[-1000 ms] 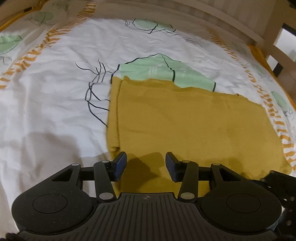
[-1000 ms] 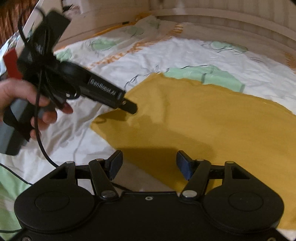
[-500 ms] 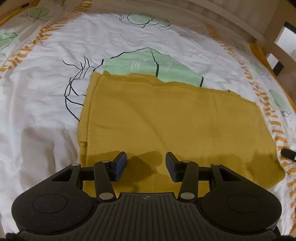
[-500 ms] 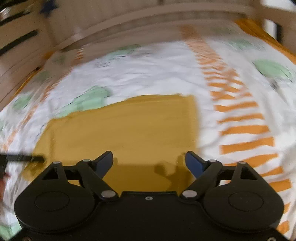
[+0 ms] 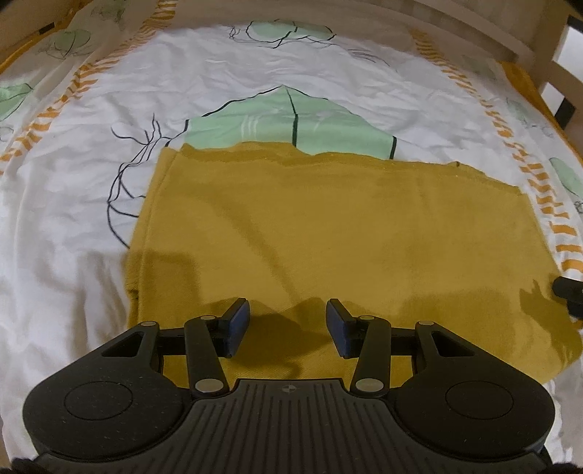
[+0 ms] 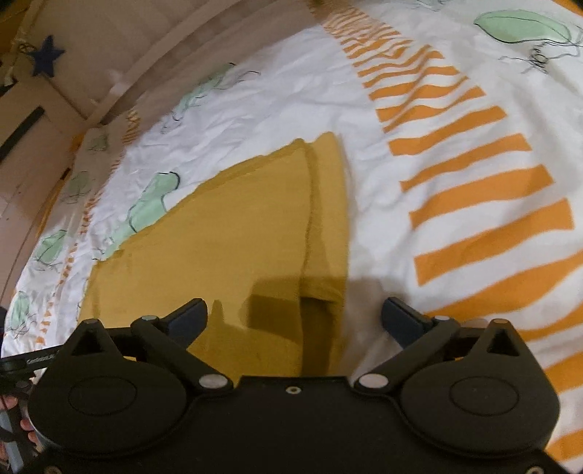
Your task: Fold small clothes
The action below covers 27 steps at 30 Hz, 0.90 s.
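A mustard-yellow garment [image 5: 328,233] lies flat, folded into a rectangle, on a white bedsheet [image 5: 73,164] printed with green leaves and orange stripes. My left gripper [image 5: 288,324] is open and empty, hovering over the garment's near edge toward its left side. My right gripper [image 6: 295,319] is wide open and empty, above the garment's right end [image 6: 255,237], where a layered fold edge [image 6: 309,218] shows. A tip of the right gripper [image 5: 566,291] shows at the right edge of the left wrist view.
A wooden bed rail [image 5: 473,22] runs along the far side, and a wooden frame [image 6: 91,73] curves around the left in the right wrist view. A blue star [image 6: 45,58] hangs on the wall. The hand holding the left gripper [image 6: 22,364] shows at lower left.
My right gripper has swung from the garment's left side to its right end and its jaws have opened wider. My left gripper has shifted slightly right and back along the near edge.
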Available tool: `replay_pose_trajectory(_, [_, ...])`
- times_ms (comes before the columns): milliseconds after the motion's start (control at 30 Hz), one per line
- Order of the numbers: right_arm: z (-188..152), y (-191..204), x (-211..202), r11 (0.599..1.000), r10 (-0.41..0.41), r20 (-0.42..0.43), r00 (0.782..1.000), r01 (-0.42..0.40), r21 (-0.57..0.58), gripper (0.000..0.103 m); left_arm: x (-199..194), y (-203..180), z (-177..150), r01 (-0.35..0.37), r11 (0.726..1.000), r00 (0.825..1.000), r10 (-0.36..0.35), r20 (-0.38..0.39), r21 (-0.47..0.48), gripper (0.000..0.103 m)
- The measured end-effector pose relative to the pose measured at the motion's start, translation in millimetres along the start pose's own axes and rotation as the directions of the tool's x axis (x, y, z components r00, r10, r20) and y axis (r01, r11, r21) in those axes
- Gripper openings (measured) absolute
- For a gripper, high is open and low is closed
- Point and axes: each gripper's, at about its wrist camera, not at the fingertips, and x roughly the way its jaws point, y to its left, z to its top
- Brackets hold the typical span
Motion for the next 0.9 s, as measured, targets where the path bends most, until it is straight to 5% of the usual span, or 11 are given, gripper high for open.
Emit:
replay_pose_trajectory(300, [8,-25,2,0.984,0.124,0.05,0.991,-0.129,0.126,0.103,10,-25,12,-0.048,0.998,0.999,0.049,-0.021,0.039,0.045])
replay_pose_trajectory(533, [17,-30,3,0.973,0.128,0.005,0.992,-0.127,0.195,0.103,17,-54,40,-0.111,0.988,0.994,0.111,-0.001,0.104,0.045])
replay_pose_trajectory(700, [18,-33,6,0.967,0.145,-0.006,0.989,-0.14,0.212,0.103,25,-68,57,-0.027,0.994,0.999,0.025,0.025,0.106,0.045])
replay_pose_trajectory(900, [20,-42,6,0.953,0.191,-0.013,0.982,-0.182,0.241,0.103,46,-72,72,0.054,0.999,0.999,-0.054,-0.002,-0.001,0.044])
